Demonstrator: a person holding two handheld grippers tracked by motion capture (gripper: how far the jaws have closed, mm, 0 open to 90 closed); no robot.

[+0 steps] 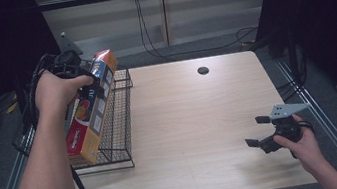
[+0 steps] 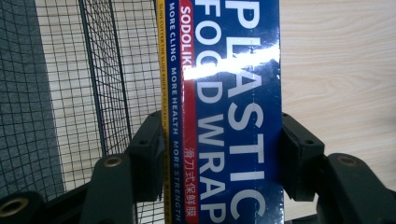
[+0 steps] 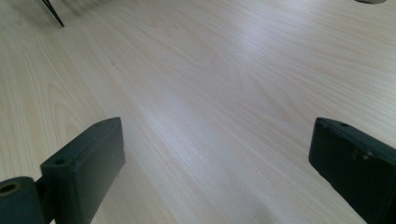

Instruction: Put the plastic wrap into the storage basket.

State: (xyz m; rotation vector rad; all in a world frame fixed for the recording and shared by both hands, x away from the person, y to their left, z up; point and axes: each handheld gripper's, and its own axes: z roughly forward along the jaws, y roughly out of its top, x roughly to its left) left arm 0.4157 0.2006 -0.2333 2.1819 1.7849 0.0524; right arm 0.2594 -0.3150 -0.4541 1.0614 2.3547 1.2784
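Plastic wrap box [image 2: 233, 112], long and blue with a red and yellow stripe down one side, sits clenched between the jaws of the left gripper [image 2: 219, 154], one pad on each long face; in the high view the box [image 1: 89, 111] tilts with its upper end leaning away from the person, its lower end down inside the black wire basket [image 1: 122, 116], though whether it touches the basket floor cannot be told; the left hand [image 1: 57, 91] wraps the gripper at the box's upper part; the basket stands at the left edge of the tabletop [image 1: 191, 121], reaching toward the far left corner; a small dark round hole [image 1: 203, 70] lies near the far edge, well apart from the basket; the right gripper [image 1: 258, 131] hangs released, jaws spread wide with bare wood between them, just above the tabletop near the right edge toward the near corner, held by the right hand [image 1: 305, 142].
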